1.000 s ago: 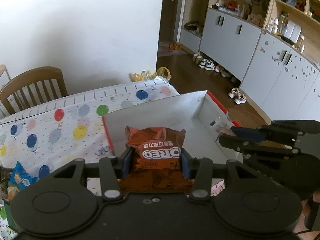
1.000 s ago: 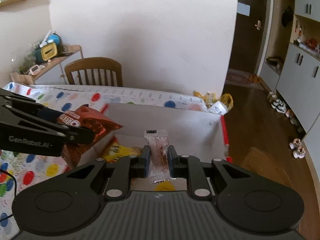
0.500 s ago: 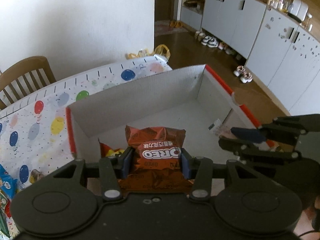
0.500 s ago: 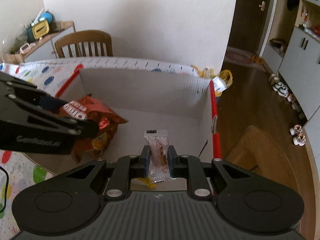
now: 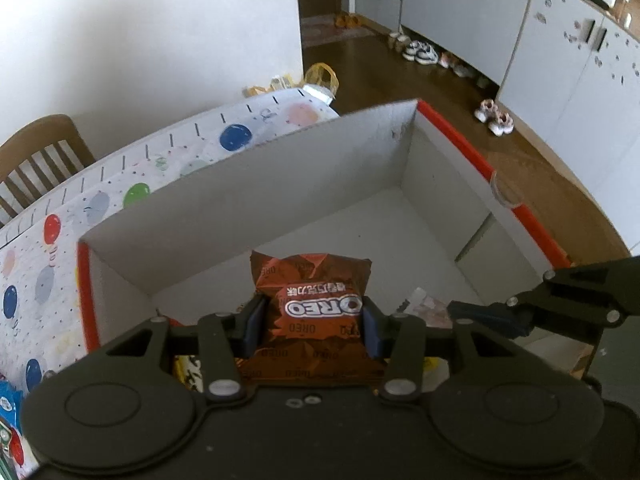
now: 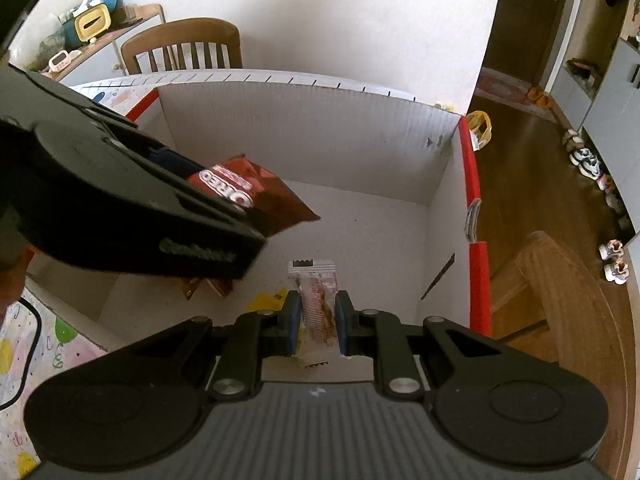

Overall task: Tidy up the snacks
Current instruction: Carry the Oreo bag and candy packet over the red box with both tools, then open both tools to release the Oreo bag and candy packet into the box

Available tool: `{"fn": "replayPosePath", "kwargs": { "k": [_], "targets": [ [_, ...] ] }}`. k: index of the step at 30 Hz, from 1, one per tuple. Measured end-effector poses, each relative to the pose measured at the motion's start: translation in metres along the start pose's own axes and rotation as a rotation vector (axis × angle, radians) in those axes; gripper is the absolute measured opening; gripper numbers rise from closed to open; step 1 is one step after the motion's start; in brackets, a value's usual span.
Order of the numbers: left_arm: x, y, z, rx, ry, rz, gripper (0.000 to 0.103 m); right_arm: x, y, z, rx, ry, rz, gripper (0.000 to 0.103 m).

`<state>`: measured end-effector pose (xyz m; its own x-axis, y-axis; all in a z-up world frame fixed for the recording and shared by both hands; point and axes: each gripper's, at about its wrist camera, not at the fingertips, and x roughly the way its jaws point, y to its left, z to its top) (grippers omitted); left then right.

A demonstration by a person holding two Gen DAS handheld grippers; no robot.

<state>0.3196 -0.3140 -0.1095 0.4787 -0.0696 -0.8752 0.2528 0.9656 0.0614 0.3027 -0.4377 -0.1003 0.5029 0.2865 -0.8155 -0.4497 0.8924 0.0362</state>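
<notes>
My left gripper (image 5: 312, 320) is shut on a brown Oreo packet (image 5: 316, 300), held over the near left part of a white cardboard box with red rims (image 5: 452, 136). The same Oreo packet (image 6: 256, 196) shows in the right wrist view, with the left gripper's dark body in front of it. My right gripper (image 6: 317, 314) is shut on a small clear-wrapped snack bar (image 6: 316, 300), held inside the box (image 6: 474, 184) near its right wall. A yellow packet (image 6: 266, 300) lies on the box floor below.
The box stands on a table with a balloon-print cloth (image 5: 132, 196). A wooden chair (image 6: 184, 46) stands behind the table by the white wall. Blue snack packets (image 5: 6, 404) lie at the table's left. Grey cupboards (image 5: 472, 8) and shoes (image 5: 496, 118) line the wooden floor to the right.
Both grippers have come down and forward over the box, each still gripping its snack. The box now fills both views and the left gripper looms larger in the right wrist view.
</notes>
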Motion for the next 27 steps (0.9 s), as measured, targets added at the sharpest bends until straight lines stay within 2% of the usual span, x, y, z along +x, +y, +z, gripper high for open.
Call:
{"fn": "replayPosePath", "kwargs": {
  "k": [10,17,20,22,27],
  "targets": [
    [0.018,-0.004,-0.007,0.010,0.060,-0.025,0.046,0.001,0.000,-0.005,0.002,0.005,0.027,0.018],
    [0.017,-0.007,-0.009,0.012,0.072,-0.022,0.048,-0.005,-0.004,-0.006,-0.003,-0.001,0.049,0.019],
    [0.014,-0.007,-0.010,0.019,0.061,-0.013,0.054,-0.009,-0.006,-0.006,0.003,-0.001,0.058,0.020],
    [0.009,-0.007,-0.011,0.016,0.049,-0.010,0.063,-0.011,-0.007,-0.006,0.007,-0.004,0.060,0.023],
    [-0.001,-0.004,-0.010,0.008,0.024,0.007,0.070,-0.017,-0.007,-0.006,0.008,-0.020,0.060,0.026]
  ]
}}
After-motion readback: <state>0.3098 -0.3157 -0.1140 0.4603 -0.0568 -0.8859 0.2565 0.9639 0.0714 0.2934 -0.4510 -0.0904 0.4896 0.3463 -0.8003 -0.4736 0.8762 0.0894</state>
